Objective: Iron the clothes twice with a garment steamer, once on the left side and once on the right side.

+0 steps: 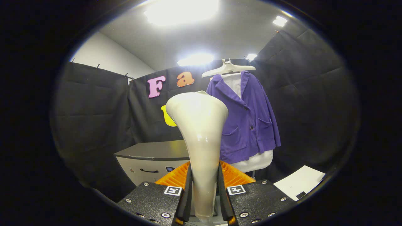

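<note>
My gripper (204,188) is shut on the handle of a cream-white garment steamer (201,125), which stands upright between the fingers with its wide head on top. Beyond it and a little to the right hangs a purple jacket (248,122) over a white garment, on a white hanger (228,68). The jacket has two front pockets and dark buttons. The steamer head is still apart from the cloth and covers part of the jacket's left side.
A grey cabinet (154,157) with a dark top and a drawer handle stands beyond the fingers to the left of the jacket. A white sheet (300,182) lies low on the right. Black cloth walls close the booth all round.
</note>
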A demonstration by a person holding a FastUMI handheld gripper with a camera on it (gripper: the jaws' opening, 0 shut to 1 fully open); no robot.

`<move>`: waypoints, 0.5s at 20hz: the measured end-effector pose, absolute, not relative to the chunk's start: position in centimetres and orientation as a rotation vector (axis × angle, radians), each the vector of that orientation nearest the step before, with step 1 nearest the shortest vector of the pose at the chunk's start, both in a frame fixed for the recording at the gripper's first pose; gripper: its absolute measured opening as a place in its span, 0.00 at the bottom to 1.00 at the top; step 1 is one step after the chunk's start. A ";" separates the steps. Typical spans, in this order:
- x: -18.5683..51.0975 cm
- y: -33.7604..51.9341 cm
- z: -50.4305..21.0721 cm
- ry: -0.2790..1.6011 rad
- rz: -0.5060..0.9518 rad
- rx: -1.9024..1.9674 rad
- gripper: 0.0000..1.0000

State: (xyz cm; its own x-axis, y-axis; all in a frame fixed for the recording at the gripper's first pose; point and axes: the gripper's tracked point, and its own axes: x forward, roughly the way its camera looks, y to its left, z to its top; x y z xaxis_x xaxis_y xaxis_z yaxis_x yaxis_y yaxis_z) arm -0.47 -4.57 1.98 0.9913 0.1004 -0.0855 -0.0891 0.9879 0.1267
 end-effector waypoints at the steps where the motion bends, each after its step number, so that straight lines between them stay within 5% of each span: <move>1: -0.6 -4.5 1.9 0.094 0.099 0.123 0.38; 10: -1.0 -4.2 1.9 0.114 0.104 0.139 0.38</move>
